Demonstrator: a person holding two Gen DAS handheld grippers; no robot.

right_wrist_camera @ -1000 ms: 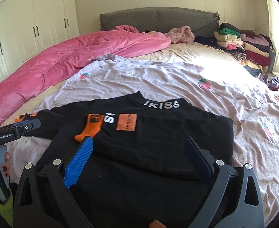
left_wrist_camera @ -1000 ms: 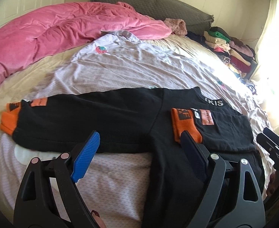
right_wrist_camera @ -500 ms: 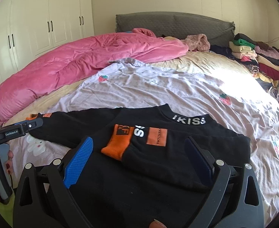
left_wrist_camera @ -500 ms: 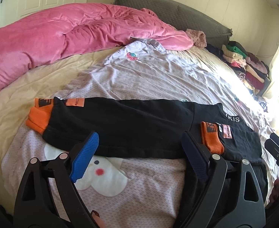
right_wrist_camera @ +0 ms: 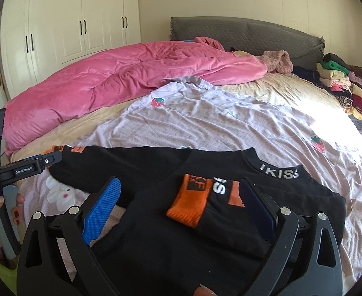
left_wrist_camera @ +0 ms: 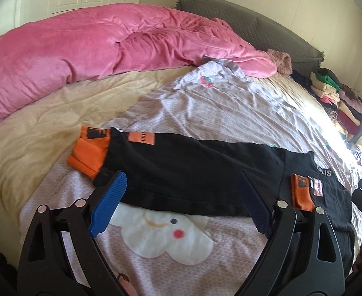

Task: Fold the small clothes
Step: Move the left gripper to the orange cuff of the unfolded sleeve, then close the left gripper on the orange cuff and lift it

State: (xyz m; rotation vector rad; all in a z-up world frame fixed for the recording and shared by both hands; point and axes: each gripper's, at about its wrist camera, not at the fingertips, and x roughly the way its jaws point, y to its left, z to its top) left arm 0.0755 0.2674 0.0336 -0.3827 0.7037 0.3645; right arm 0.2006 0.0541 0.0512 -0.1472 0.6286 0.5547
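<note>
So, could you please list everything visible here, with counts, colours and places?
black sweater: one, black with orange cuffs, flat on the sheet, one sleeve folded in
lilac sheet: one, strawberry print, over the bed
pink duvet: one, bunched at the far side
grey headboard: one, bed's head
clothes pile: one, mixed colours, far right
white wardrobe: one, back wall
left tongs: open, above outstretched sleeve
right tongs: open, above folded sleeve

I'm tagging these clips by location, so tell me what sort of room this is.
Almost certainly a home bedroom. A large bed with a grey padded headboard fills the view, a pink duvet is bunched on it, and white built-in wardrobe doors line the far wall.
</note>
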